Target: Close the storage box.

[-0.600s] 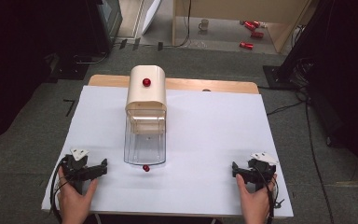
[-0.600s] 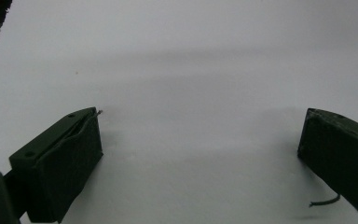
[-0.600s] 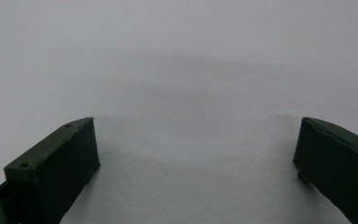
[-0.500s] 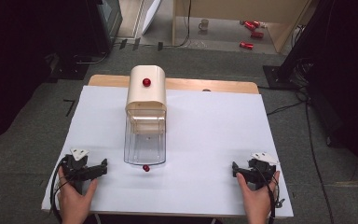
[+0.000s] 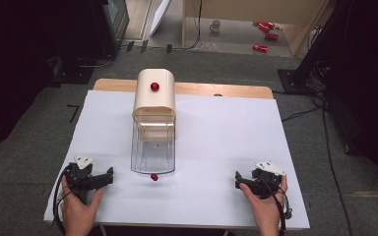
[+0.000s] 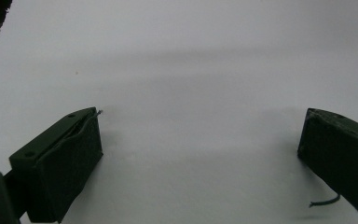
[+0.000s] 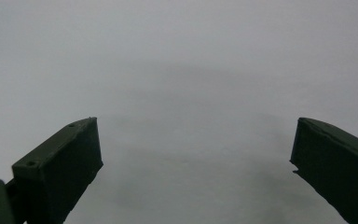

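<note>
Nothing looks started yet, as far as I can judge: both tongs sit low in the frame on the white surface [image 5: 216, 132], jaws spread wide and empty. The left tongs [image 5: 109, 173] rest at the lower left, held in the person's left hand [image 5: 78, 206]; the right tongs [image 5: 237, 180] rest at the lower right in the right hand [image 5: 262, 206]. In the left gripper view and the right gripper view alike, the two black jaws stand far apart with bare white sheet between them.

Between the two, in the middle of the frame, stands a cream-coloured container [image 5: 154, 96] with a red knob [image 5: 154, 86] on its rounded top and a clear drawer [image 5: 153, 150] drawn out toward the person. A second small red ball [image 5: 153, 177] sits at the drawer's front edge; it is probably the drawer's handle, though the picture is too small to be sure.

That handle lies roughly level with the tongs, to the right of the left pair and nearer to it than to the right pair, apart from both. Whatever is to be done with the drawer, all of it seems left to do.
</note>
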